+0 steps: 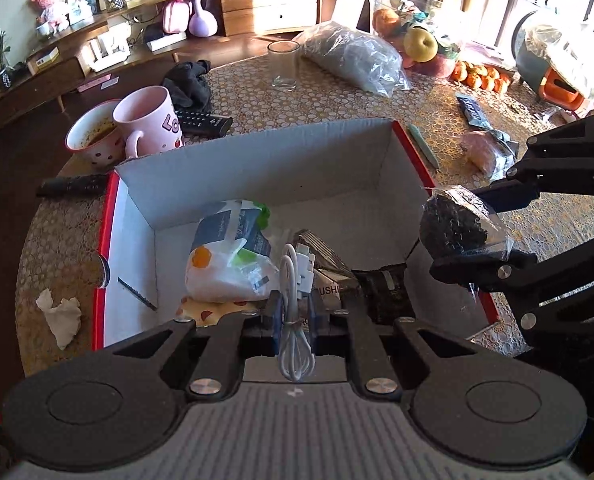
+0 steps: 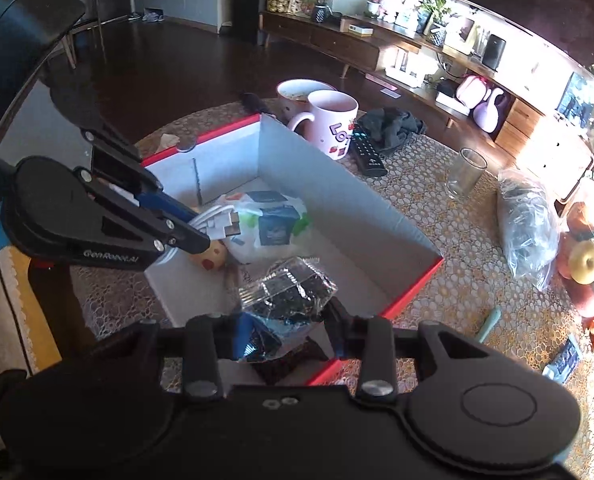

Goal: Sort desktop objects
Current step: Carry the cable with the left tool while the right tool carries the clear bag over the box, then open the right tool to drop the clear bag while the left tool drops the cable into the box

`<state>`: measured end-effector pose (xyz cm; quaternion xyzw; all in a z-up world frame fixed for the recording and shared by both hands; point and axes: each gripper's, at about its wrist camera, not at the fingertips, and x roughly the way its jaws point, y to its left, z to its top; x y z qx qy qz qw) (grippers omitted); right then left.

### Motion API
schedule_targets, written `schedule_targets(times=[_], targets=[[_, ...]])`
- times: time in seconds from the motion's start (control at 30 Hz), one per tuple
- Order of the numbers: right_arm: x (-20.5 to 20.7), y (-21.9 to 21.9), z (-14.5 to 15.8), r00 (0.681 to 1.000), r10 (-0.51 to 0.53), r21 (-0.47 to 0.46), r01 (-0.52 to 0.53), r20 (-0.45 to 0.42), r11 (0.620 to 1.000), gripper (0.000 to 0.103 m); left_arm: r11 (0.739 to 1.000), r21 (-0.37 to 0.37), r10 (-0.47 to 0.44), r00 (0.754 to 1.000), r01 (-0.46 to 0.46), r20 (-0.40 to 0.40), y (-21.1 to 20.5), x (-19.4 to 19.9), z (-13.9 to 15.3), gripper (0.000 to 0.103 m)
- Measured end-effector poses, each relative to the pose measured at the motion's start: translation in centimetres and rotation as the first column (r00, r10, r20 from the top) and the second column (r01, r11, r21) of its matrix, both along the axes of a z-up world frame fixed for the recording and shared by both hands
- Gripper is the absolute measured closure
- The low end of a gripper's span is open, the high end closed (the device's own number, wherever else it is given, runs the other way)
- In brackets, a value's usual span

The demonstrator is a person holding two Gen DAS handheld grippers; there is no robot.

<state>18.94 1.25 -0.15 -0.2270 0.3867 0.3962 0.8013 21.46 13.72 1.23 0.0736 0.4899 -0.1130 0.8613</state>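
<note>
Table [image 1: 437, 104]: round top under a patterned lace cover; everything you are sorting sits on it.
Box [image 1: 257, 160]: open cardboard box, red outside, pale grey inside, near the middle of the table. Both your grippers hang over its open top.
Box contents: a white plastic bag [image 1: 233, 256] with blue and green print lies on the floor of the box, with dark snack packets [image 1: 385, 288] beside it on the right in the left wrist view.
Clear bag [image 1: 353, 56]: large, dark contents, lying on the table beyond the box, next to a pile of fruit [image 1: 421, 44].
Pink mug [image 1: 149, 120]: stands outside the box's far left corner, touching a spotted bowl [image 1: 93, 136]; a black remote [image 1: 205, 122] lies just beside it.
Glass [image 1: 283, 65]: empty, upright, well behind the box.
Right gripper [image 2: 287, 330]: your fingers are narrowed onto a crinkly clear packet of dark bits [image 2: 289, 292], held above the box's near corner.
Left gripper [image 1: 295, 312]: your fingers are pinched almost together on a coiled white cable [image 1: 295, 280], which hangs above the box interior.
Tissue [image 1: 59, 314]: crumpled, on the table left of the box.
</note>
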Motion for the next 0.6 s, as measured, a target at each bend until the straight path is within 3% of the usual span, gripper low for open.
schedule_targets(times=[0.4, 0.6], targets=[[3.3, 1.7, -2.5, 0.997, -0.073, -0.033, 0.072, -0.007, 0.997, 0.065, 0.999, 0.019, 0.048, 0.998, -0.048, -0.031, -0.7, 2.7, -2.3, 0.092], [4.1, 3.4, -4.3, 0.997, -0.063, -0.107, 0.057, -0.047, 0.993, 0.066, 0.998, 0.046, 0.055, 0.996, -0.052, -0.075, -1.2, 3.4, -3.6, 0.092]])
